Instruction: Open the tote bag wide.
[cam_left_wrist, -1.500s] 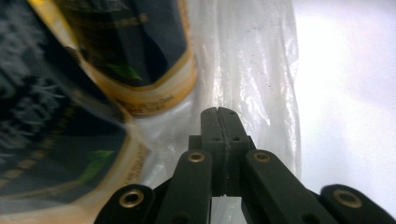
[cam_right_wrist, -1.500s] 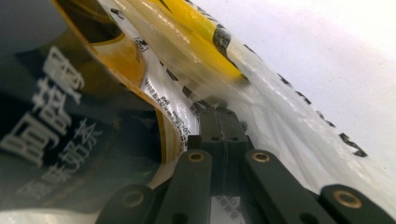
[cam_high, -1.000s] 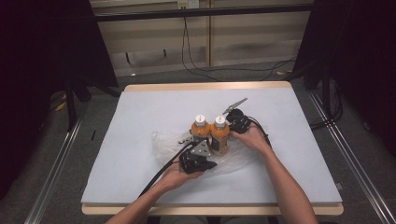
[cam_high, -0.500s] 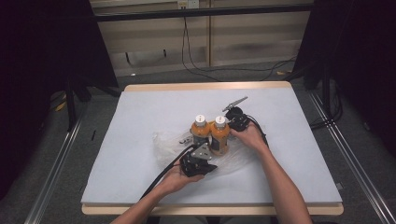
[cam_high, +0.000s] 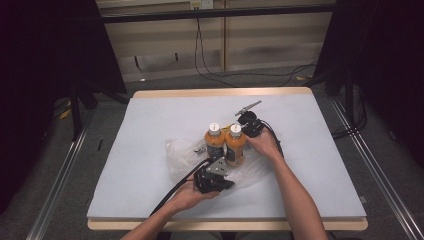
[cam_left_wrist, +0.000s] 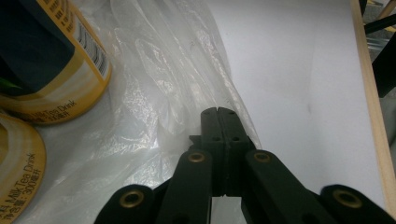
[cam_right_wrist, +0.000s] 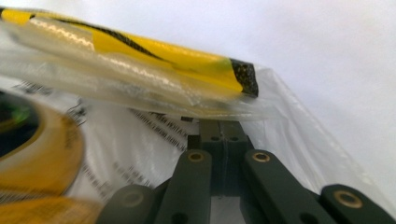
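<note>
Two bottles (cam_high: 226, 145) stand upright mid-desk on the plastic bag (cam_high: 180, 152), between both grippers: left gripper (cam_high: 216, 176) on the near side, right gripper (cam_high: 245, 129) on the far right, each clamped on bag film.

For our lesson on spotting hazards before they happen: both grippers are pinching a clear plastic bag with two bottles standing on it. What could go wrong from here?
1. The two bottles stand upright on the plastic bag; if either gripper tugs the film, they could well topple.
2. The left gripper and right gripper each pinch only thin film near an edge, so it may slip out or tear.
3. The bottles touch, so one falling would likely knock the other.
</note>
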